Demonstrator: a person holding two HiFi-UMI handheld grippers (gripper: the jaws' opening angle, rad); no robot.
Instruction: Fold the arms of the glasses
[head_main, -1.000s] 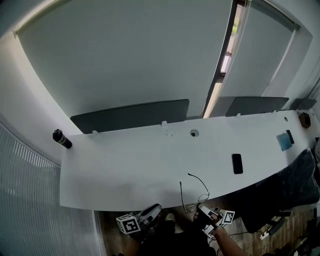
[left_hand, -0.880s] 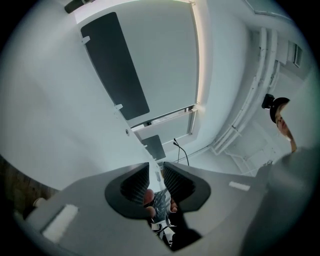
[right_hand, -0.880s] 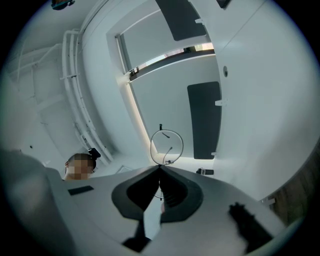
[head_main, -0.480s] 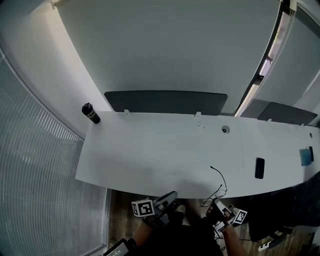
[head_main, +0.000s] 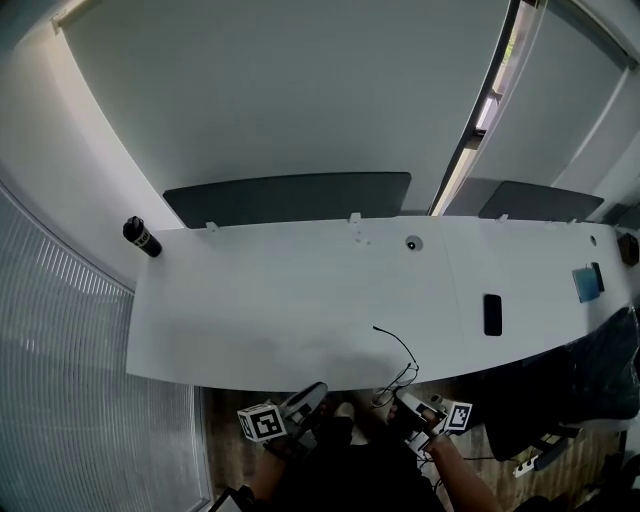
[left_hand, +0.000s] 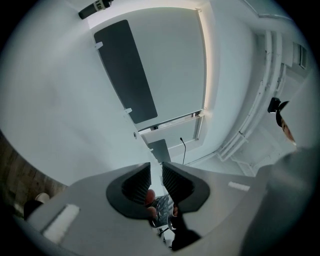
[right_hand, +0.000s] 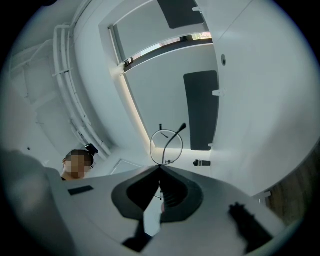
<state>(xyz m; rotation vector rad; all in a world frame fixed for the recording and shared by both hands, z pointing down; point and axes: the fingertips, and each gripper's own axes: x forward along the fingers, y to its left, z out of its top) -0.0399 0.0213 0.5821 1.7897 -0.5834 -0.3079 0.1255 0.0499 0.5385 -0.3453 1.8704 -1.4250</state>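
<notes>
Thin black wire-frame glasses (head_main: 399, 374) hang at the table's front edge, one arm (head_main: 392, 340) reaching over the white table (head_main: 260, 310). My right gripper (head_main: 402, 396) is shut on the frame. In the right gripper view the jaw tips (right_hand: 160, 169) meet on the wire, with a round lens rim (right_hand: 166, 146) just beyond them. My left gripper (head_main: 320, 388) sits to the left of the glasses, below the table edge. Its jaws (left_hand: 156, 167) have just been closing. A narrow gap still shows, with nothing in it. A thin black arm (left_hand: 182, 150) shows past them.
A black bottle (head_main: 141, 237) stands at the table's far left corner. A black phone (head_main: 491, 314) and a blue item (head_main: 586, 283) lie at the right. Dark panels (head_main: 290, 198) line the back edge. A person (right_hand: 75, 164) shows in the right gripper view.
The head view has swung sideways and back. My right gripper keeps its hold on the glasses at the front edge. The left gripper stays beside it.
</notes>
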